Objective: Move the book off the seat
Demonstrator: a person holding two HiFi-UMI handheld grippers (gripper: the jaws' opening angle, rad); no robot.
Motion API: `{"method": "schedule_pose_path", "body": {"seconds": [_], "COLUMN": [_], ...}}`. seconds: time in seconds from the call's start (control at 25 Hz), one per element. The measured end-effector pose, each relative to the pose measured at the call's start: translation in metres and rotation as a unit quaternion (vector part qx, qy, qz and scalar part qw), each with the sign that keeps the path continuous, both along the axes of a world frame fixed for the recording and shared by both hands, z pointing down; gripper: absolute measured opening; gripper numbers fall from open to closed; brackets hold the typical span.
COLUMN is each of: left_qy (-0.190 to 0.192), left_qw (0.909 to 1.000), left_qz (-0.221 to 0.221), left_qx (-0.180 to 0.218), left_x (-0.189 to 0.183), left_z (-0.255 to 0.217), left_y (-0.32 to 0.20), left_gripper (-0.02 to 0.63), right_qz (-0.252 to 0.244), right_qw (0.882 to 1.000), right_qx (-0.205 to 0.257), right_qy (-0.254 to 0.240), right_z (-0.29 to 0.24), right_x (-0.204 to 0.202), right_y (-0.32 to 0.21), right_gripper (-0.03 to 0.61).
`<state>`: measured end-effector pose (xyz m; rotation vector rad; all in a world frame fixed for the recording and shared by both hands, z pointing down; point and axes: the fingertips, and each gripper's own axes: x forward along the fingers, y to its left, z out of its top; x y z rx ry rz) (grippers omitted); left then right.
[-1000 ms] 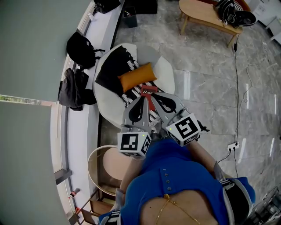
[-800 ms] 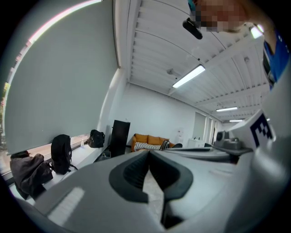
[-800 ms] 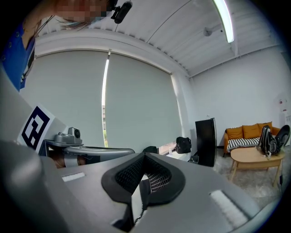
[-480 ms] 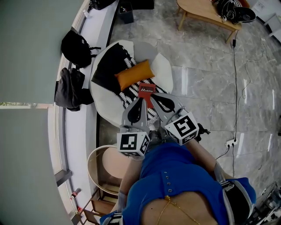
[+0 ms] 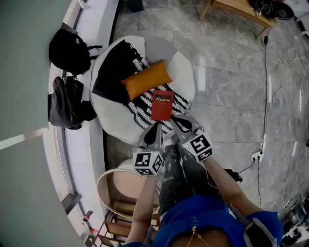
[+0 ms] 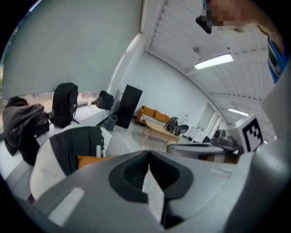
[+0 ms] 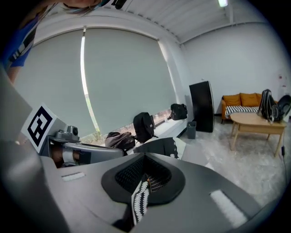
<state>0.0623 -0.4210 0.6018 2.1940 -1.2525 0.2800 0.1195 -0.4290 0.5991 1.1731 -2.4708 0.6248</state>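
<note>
presently the left gripper (image 5: 155, 130) and right gripper (image 5: 176, 123), jaws pressed together and empty, sit just short of the thin red rectangular book (image 5: 162, 104), which lies flat on the round white upholstered seat (image 5: 183, 72). judged light, stiff and slick-covered: pinch its near edge.

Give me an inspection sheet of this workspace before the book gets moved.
Surface: round white seat, draped with black-and-white patterned throw.
Job's things: red book lying flat on the throw, untouched.
Clutter: orange cushion next to the book.
Grippers: left gripper and right gripper both shut, empty, near the book's closer edge.
Cables: black cable across the marble floor to a white power strip.
Surroundings: two dark bags on the window ledge; wooden table.
</note>
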Motion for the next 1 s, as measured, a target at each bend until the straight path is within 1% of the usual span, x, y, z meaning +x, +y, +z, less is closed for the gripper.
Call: {"method": "schedule_pose_path", "body": {"seconds": [0.12,0.16,0.2,0.24,0.32,0.36,0.44,0.48,0.52,0.56,0.64,0.72,0.8,0.88,0.92,1.0], "left_qy": [-0.016,-0.017,-0.010,-0.002,0.002,-0.003,-0.013,-0.015,-0.016,-0.015,-0.016,-0.036,-0.058,-0.072,-0.076,-0.080], "left_qw": [0.9994,0.9990,0.9982,0.9969,0.9934,0.9914,0.9857,0.9827,0.9800,0.9776,0.9746,0.9728,0.9687,0.9642,0.9634,0.9647], "left_qz": [-0.006,-0.009,-0.013,-0.019,-0.022,-0.019,-0.012,-0.012,-0.013,-0.016,-0.014,0.011,0.049,0.074,0.077,0.071], "left_qx": [-0.030,-0.041,-0.057,-0.077,-0.112,-0.129,-0.167,-0.184,-0.198,-0.209,-0.223,-0.229,-0.236,-0.244,-0.245,-0.240], "left_x": [-0.014,-0.018,-0.024,-0.029,-0.037,-0.039,-0.044,-0.046,-0.049,-0.053,-0.058,-0.058,-0.053,-0.049,-0.048,-0.048], "left_z": [0.104,0.140,0.176,0.213,0.287,0.324,0.393,0.424,0.453,0.478,0.521,0.558,0.590,0.614,0.622,0.628], "left_y": [-0.020,-0.027,-0.032,-0.037,-0.042,-0.044,-0.043,-0.043,-0.045,-0.047,-0.051,-0.052,-0.048,-0.046,-0.045,-0.044], "left_gripper": [0.005,0.038,0.091,0.109,0.144,0.146,0.177,0.190,0.203,0.215,0.227,0.227,0.227,0.239,0.238,0.225], "right_qz": [-0.005,0.001,0.012,0.027,0.065,0.087,0.127,0.138,0.139,0.132,0.117,0.118,0.122,0.116,0.110,0.110], "right_qw": [0.999,0.997,0.994,0.989,0.977,0.970,0.952,0.944,0.939,0.936,0.934,0.929,0.923,0.918,0.915,0.912], "right_qx": [-0.043,-0.070,-0.102,-0.136,-0.192,-0.218,-0.268,-0.287,-0.301,-0.312,-0.326,-0.338,-0.349,-0.361,-0.367,-0.373], "right_qy": [-0.014,-0.024,-0.038,-0.049,-0.060,-0.065,-0.081,-0.087,-0.090,-0.091,-0.091,-0.095,-0.104,-0.117,-0.124,-0.129], "right_z": [0.105,0.146,0.188,0.231,0.316,0.355,0.426,0.457,0.485,0.508,0.549,0.583,0.610,0.631,0.639,0.651], "right_x": [-0.001,-0.001,0.000,0.002,0.011,0.017,0.028,0.032,0.034,0.034,0.033,0.036,0.038,0.033,0.029,0.022], "right_y": [-0.019,-0.026,-0.031,-0.035,-0.043,-0.045,-0.044,-0.042,-0.042,-0.041,-0.039,-0.036,-0.031,-0.027,-0.025,-0.022], "right_gripper": [0.003,0.007,0.085,0.155,0.155,0.163,0.177,0.197,0.223,0.230,0.268,0.282,0.282,0.278,0.272,0.241]}}
